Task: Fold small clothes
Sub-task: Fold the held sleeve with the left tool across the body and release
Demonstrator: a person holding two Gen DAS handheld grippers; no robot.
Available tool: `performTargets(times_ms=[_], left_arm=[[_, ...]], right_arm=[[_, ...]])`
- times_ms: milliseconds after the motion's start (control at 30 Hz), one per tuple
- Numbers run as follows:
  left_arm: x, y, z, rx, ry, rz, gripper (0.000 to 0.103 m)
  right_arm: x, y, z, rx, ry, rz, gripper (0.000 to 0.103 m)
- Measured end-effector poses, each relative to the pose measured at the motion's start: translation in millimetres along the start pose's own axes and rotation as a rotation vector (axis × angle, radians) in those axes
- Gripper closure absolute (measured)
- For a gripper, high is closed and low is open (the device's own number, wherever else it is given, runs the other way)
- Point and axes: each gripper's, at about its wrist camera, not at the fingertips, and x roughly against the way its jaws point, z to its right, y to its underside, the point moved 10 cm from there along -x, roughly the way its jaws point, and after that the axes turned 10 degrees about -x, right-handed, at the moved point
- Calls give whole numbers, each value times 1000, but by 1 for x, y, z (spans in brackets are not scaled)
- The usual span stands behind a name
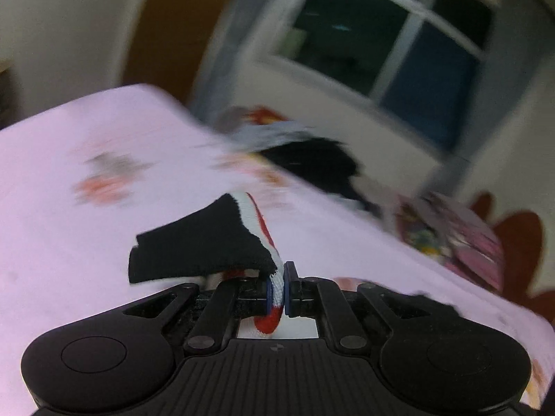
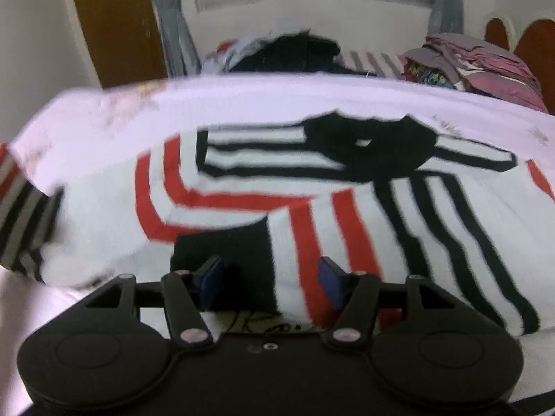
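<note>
A small knitted garment (image 2: 242,173), white with red and black stripes and a black collar, lies spread on the pink bed sheet (image 2: 242,100). My left gripper (image 1: 281,287) is shut on a white and red edge of the garment. A black cuff (image 1: 208,242) juts up and to the left from that grip, lifted above the sheet (image 1: 86,138). In the right wrist view my right gripper (image 2: 270,277) is open just over the garment's near edge. A black patch and red stripes show between its blue pads (image 2: 211,277), which do not press on the cloth.
A loose heap of dark and pale clothes (image 2: 295,48) sits at the bed's far side under the window (image 1: 381,34). A folded stack of pink and grey cloth (image 2: 485,66) lies at the far right by the brown headboard (image 1: 520,242). A brown door (image 2: 114,24) stands at the left.
</note>
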Motion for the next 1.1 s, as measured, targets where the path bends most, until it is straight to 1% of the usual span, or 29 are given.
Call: performTargets(times_ms=[67,133,200,300,367,400,467,500,533,600,633,667,700,733,767,800,867,933,1000,1033,1100], left_arm=[[-8,-5,50,-77,62,15,97],[-22,-1,96,-128,117,7,97],[-38,14,141,-167,175,-31,97],[-60,48,209,-264,258,-105,97],[-71,72,241,-331,283,-153,97],[-77,84,254,-360,295,-192,97],[-83,104,268,-387,295,-258,97],[-84,110,272,-395,302,-282,97],[-84,113,273,-407,299,-290,97],[-75,113,278,-429,288,-285,93],[-74,112,279,-432,299,-288,73],[-68,109,279,-437,305,-285,39],[-63,106,276,-443,291,-268,26],[-53,99,271,-446,271,-224,18],[-47,94,269,-453,265,-193,18],[-42,90,265,-462,259,-184,18],[-36,81,244,-456,217,-171,18],[-29,74,218,-442,163,-156,18],[-21,69,186,-425,93,-140,18],[-16,69,170,-418,62,-137,18],[-11,71,140,-395,4,-142,18]], right_arm=[[15,-6,11,-34,-15,25,43],[29,-11,28,-59,-9,47,42],[43,-14,48,-82,8,64,42],[60,-14,80,-113,48,84,42],[69,-11,104,-144,72,92,42],[71,-9,113,-156,81,90,42],[75,-5,128,-171,91,84,42],[77,-3,134,-175,95,83,42],[78,-2,138,-176,98,82,42],[80,-2,145,-182,97,86,40],[80,-1,147,-185,94,85,40],[80,-2,147,-188,87,82,38],[79,-2,145,-187,77,81,37],[79,-3,143,-184,67,81,36],[78,-4,139,-180,53,82,34],[76,-5,131,-173,35,82,33],[72,-6,114,-150,2,74,33],[67,-7,95,-117,-31,66,32],[60,-9,75,-69,-50,62,27],[55,-9,65,-40,-54,59,25],[42,-8,49,15,-41,54,25]])
